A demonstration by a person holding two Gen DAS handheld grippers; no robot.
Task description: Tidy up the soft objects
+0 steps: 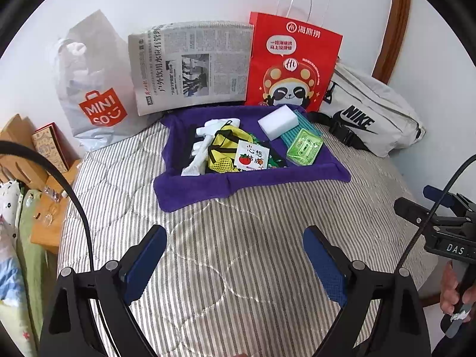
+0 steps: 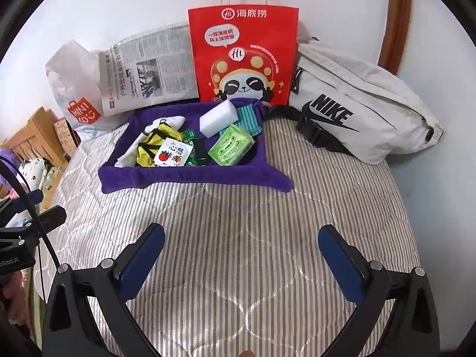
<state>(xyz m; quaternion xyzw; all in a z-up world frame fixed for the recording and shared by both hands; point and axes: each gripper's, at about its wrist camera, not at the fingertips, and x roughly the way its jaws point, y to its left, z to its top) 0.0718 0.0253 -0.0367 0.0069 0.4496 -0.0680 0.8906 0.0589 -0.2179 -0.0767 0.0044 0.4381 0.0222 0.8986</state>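
Observation:
A purple cloth tray [image 1: 208, 187] [image 2: 193, 177] lies on the striped bed. In it are a white sponge block [image 1: 278, 122] [image 2: 218, 118], a white sock [image 1: 205, 148] [image 2: 171, 121], a yellow mesh pouch [image 1: 221, 148] [image 2: 151, 142], a white tomato card [image 1: 251, 156] [image 2: 172, 152], a green packet [image 1: 304, 146] [image 2: 231, 145] and a teal striped cloth [image 1: 300, 128] [image 2: 248, 117]. My left gripper [image 1: 235, 255] and right gripper [image 2: 241, 255] are both open and empty, above the bed in front of the tray.
Against the wall stand a Miniso plastic bag [image 1: 95, 89] [image 2: 74, 89], a newspaper [image 1: 190, 65] [image 2: 148, 65], a red paper bag [image 1: 293, 62] [image 2: 242, 53] and a grey Nike bag [image 1: 369, 110] [image 2: 357, 98]. Wooden furniture [image 1: 26, 160] stands left of the bed.

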